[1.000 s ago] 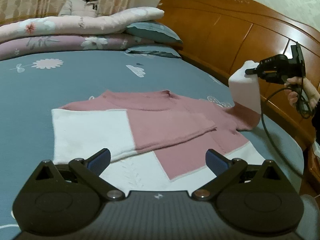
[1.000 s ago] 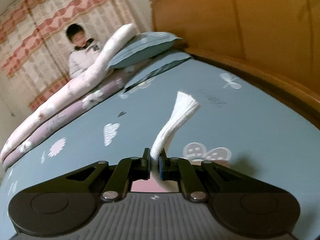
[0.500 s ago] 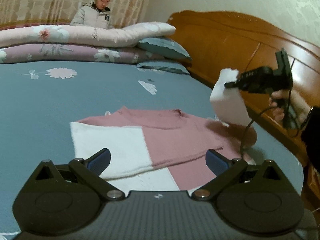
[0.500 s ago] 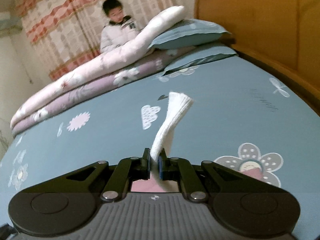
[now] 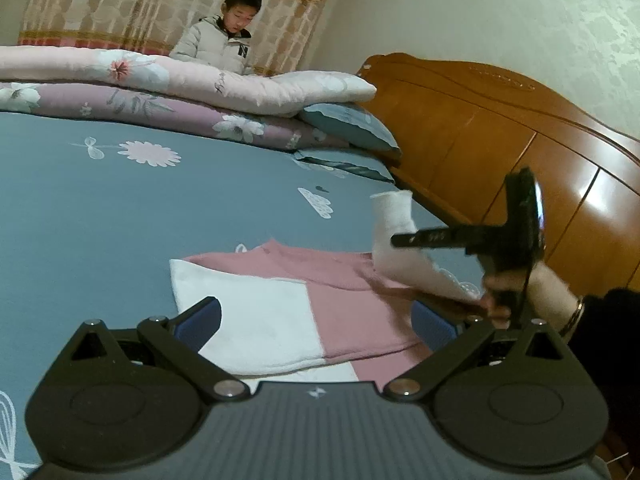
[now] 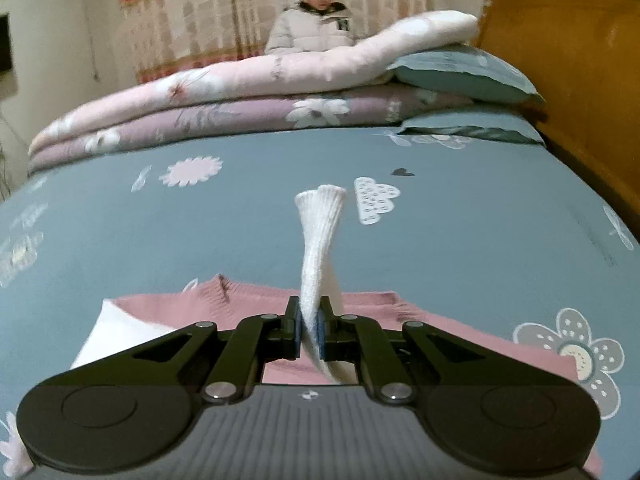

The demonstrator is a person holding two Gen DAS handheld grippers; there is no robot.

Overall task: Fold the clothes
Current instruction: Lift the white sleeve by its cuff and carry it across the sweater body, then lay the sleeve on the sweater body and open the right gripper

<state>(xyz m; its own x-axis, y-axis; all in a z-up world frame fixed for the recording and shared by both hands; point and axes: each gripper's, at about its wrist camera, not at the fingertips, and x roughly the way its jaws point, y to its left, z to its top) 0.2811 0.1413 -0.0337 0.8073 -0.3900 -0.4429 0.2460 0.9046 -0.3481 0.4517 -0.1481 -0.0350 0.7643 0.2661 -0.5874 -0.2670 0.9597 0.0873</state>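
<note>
A pink and white sweater (image 5: 344, 304) lies flat on the blue bed sheet, its left sleeve folded across the chest with the white cuff part (image 5: 256, 320) on top. My right gripper (image 6: 310, 328) is shut on the white end of the other sleeve (image 6: 320, 236), which stands up from its jaws over the pink body (image 6: 248, 304). In the left wrist view the right gripper (image 5: 400, 240) holds that sleeve (image 5: 390, 216) lifted above the sweater's right shoulder. My left gripper (image 5: 316, 320) hangs open above the near part of the sweater, with nothing held.
Folded floral quilts (image 5: 180, 92) and blue pillows (image 5: 352, 128) are stacked at the far side of the bed. A wooden headboard (image 5: 500, 140) runs along the right. A person in a light jacket (image 5: 224, 40) sits behind the quilts. Bare sheet (image 5: 80, 220) lies to the left.
The right gripper has carried the white sleeve leftward from beside the headboard to over the sweater's body, rolling as it went. The left gripper has shifted slightly and stays open.
</note>
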